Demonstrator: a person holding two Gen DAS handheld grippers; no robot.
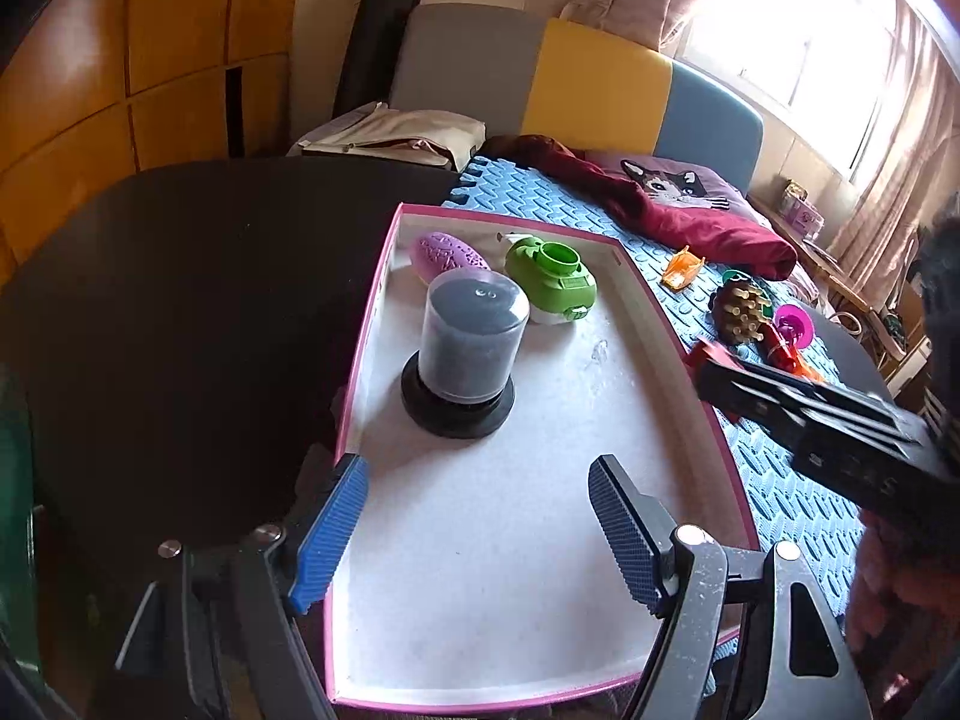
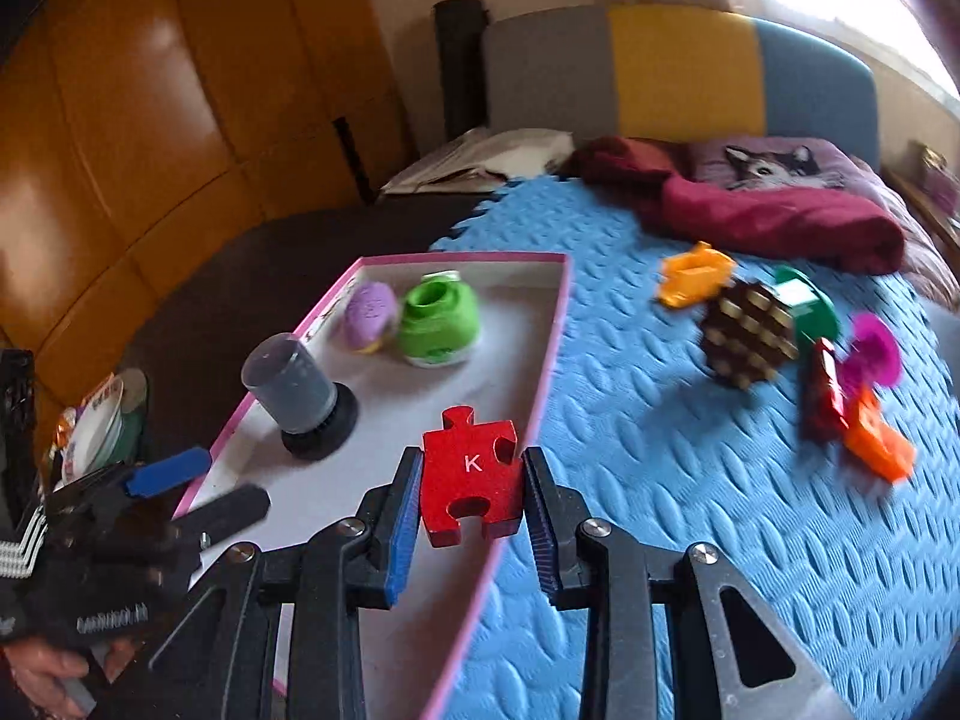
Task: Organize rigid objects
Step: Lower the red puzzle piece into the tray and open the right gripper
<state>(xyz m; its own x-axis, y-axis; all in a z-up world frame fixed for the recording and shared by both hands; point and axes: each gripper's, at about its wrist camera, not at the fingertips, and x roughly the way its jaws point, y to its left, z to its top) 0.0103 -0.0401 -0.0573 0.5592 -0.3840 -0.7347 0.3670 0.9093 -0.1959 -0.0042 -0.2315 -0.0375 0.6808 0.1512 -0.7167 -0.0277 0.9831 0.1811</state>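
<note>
Right gripper (image 2: 471, 510) clamps red puzzle piece (image 2: 471, 474) (lettered K) between its pads.

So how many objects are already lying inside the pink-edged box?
3. The purple oval piece lies at the far end, the green round toy beside it, and the dark cylinder with a clear cover stands nearer. Nothing else shows inside.

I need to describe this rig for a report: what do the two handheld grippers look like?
Both grippers, left and right, have black angular linkage arms with silver pivot bolts and ribbed blue fingers. White lettering marks the left gripper's black body. No cables show.
</note>
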